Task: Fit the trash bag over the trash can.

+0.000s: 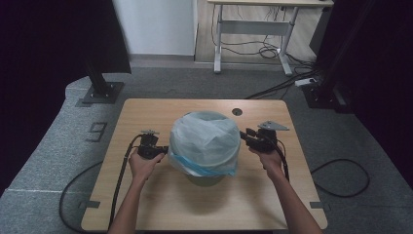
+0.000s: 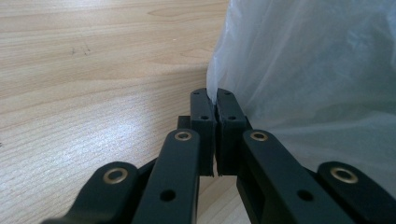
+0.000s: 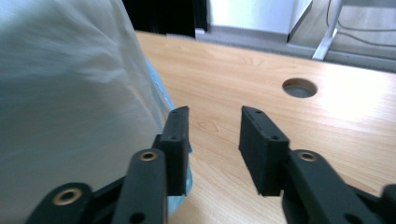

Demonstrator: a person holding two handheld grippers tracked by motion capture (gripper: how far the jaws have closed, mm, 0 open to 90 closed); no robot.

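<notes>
One bin stands at the centre of the table, draped with one translucent white bag that has a blue band along its lower edge.

Left hand-held gripper: at the bag's 9 o'clock side, touching it. In the left gripper view the jaws are pressed together with a thin fold of the bag pinched between their tips.

Right hand-held gripper: at the bag's 3 o'clock side, just beside it. In the right gripper view its jaws stand apart with bare table between them; the bag lies against the outer face of the left-hand jaw, not between the two.

Key relation: the bag wall lies toward 9 o'clock of the right gripper's opening. Judgement: it must shift toward the bag before closing.

Count: one bin, one bag, two grippers, one cable hole at 12 o'clock.
</notes>
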